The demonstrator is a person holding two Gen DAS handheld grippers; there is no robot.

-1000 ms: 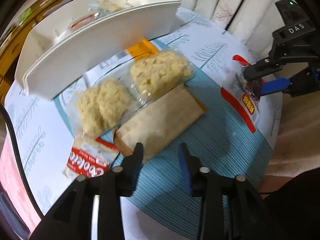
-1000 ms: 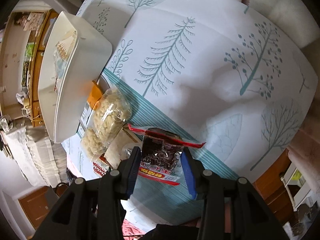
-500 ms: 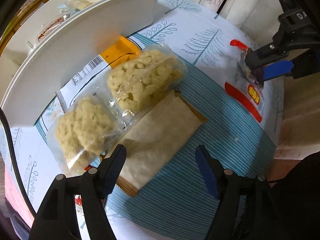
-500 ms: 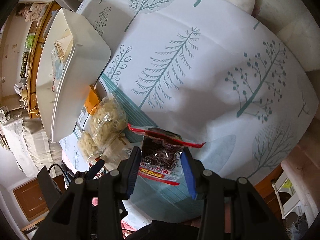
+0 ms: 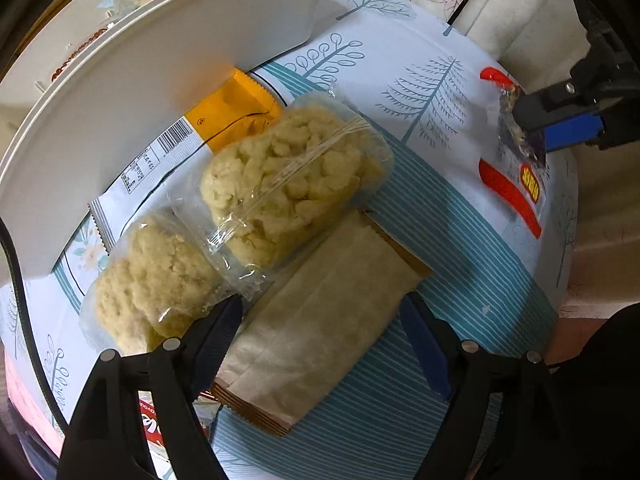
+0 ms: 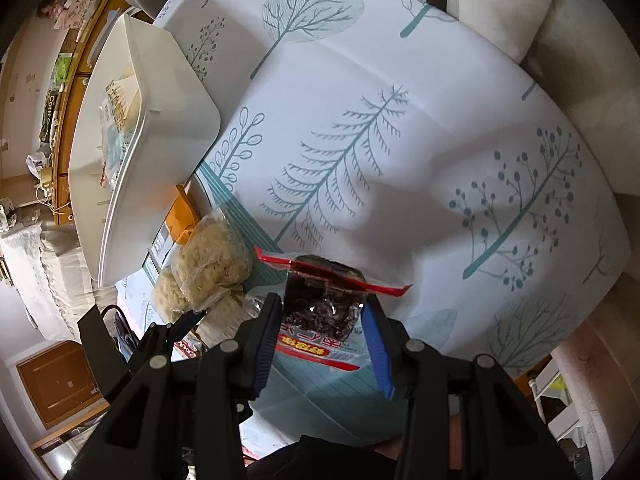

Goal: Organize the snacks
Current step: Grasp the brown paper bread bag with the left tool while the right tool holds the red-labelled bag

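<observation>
Left wrist view: a red-and-white packet lies mostly hidden behind the left tongs; only a scrap of lettering shows, unreadable. An orange-and-white packet is tucked partly under the white bin, its far end cut off. Bin contents are hard to make out, possibly wrapped snacks. Left tongs: jaws apart, just been opening, straddling the near end of the brown paper packet lying flat on the table; the pads do not appear to press it. Two clear bags of pale crumbly snack lie just beside it, toward the bin, overlapping. Right tongs: clamped on the clear packet of dark snack with red edging, at the table edge, well apart from the bin.
</observation>
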